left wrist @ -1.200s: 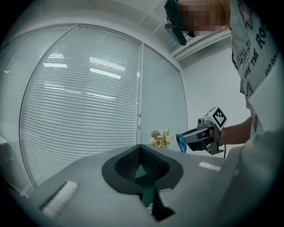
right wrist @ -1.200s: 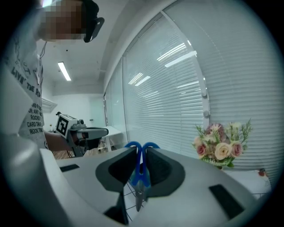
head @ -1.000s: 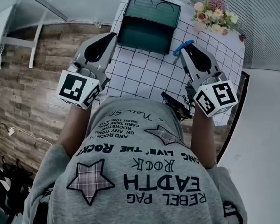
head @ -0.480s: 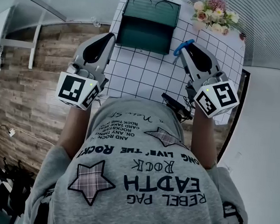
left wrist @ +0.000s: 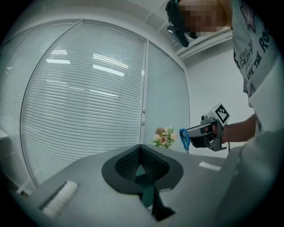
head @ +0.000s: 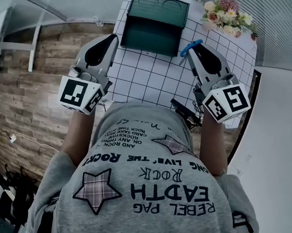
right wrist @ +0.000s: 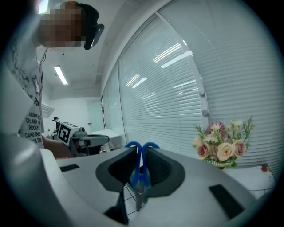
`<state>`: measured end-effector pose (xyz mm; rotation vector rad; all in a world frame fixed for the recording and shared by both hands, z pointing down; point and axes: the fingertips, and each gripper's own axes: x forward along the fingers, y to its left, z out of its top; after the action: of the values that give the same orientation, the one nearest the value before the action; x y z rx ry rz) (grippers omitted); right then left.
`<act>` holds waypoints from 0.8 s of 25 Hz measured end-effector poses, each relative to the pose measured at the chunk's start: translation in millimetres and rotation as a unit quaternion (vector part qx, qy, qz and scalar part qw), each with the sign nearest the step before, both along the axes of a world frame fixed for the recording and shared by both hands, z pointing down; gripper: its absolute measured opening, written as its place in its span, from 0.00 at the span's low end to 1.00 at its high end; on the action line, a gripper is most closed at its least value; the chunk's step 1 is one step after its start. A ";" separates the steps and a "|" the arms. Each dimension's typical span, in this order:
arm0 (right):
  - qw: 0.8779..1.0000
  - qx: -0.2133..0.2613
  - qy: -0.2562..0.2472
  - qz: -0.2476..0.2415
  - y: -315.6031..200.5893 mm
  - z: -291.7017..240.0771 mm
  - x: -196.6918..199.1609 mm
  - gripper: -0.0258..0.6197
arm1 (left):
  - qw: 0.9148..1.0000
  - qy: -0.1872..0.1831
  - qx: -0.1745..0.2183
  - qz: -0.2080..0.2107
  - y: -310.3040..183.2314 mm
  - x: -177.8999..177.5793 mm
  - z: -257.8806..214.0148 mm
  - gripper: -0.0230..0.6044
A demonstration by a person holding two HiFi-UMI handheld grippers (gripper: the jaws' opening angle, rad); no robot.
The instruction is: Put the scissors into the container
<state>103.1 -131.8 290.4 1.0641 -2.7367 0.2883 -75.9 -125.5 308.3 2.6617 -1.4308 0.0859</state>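
Blue-handled scissors (head: 190, 47) are gripped in my right gripper (head: 193, 49), which is shut on them above the table's right side. In the right gripper view the scissors (right wrist: 139, 172) stand upright between the pads, handle loops up and blades down. The dark green container (head: 154, 23) sits open at the far middle of the table, to the left of the scissors. My left gripper (head: 110, 40) hovers at the table's left edge, beside the container's near left corner, shut and empty. In the left gripper view its pads meet at the tip (left wrist: 141, 150), and the scissors (left wrist: 184, 138) show off to the right.
The white grid-patterned table top (head: 154, 78) stretches between the two grippers. A bunch of flowers (head: 227, 15) stands at the far right corner. Wooden floor (head: 43, 69) lies to the left, and a window with blinds (left wrist: 84, 102) is behind the table.
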 end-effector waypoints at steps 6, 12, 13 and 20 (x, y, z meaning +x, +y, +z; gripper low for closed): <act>1.000 -0.009 -0.003 -0.006 -6.2 5.2 -9.5 0.16 | 1.000 0.003 -0.011 -0.006 -4.2 -6.4 9.7 0.05; 1.000 -0.014 0.000 -0.012 -13.7 10.8 -17.8 0.16 | 1.000 0.008 -0.022 -0.011 -7.6 -11.7 19.4 0.05; 1.000 -0.015 -0.001 -0.013 -14.1 11.7 -19.0 0.16 | 1.000 0.008 -0.024 -0.011 -7.7 -12.3 21.2 0.05; 1.000 -0.023 0.001 -0.017 -16.9 18.5 -25.7 0.16 | 0.999 0.008 -0.036 -0.014 -9.5 -16.5 32.6 0.05</act>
<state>77.4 -148.7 308.9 1.0052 -2.7294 0.3418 -92.4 -135.0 341.0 2.5791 -1.4311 0.1123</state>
